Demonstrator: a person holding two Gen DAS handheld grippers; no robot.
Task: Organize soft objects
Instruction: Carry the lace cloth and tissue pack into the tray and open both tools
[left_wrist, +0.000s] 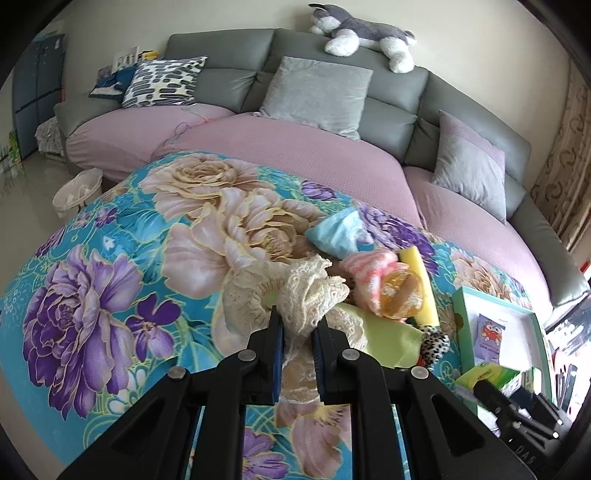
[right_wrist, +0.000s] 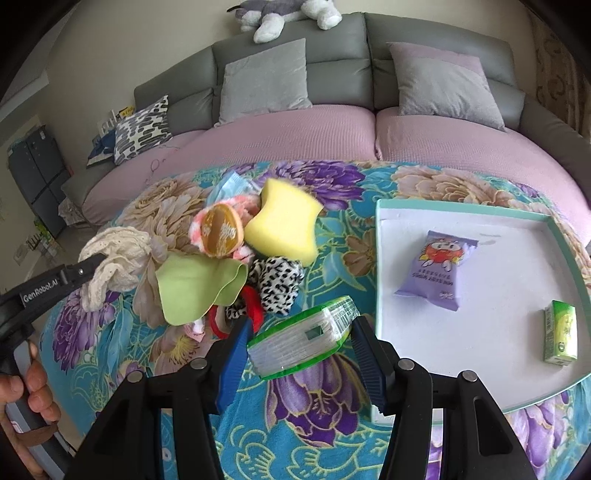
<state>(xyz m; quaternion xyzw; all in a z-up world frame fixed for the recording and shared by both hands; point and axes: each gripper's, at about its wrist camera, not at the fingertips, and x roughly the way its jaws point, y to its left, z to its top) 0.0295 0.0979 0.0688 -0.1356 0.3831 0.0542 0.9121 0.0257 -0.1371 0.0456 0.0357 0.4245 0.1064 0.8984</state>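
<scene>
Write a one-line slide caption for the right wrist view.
Right gripper holding a green-edged tissue pack above the floral cloth, beside a white tray holding two packets.

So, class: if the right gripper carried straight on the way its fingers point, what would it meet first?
The right gripper already has a green-edged tissue pack between its fingers. Straight ahead, it would probably meet the leopard-print fabric first, though depth is unclear.

Soft pile (right_wrist: 236, 254) left of tray (right_wrist: 476, 210).
</scene>
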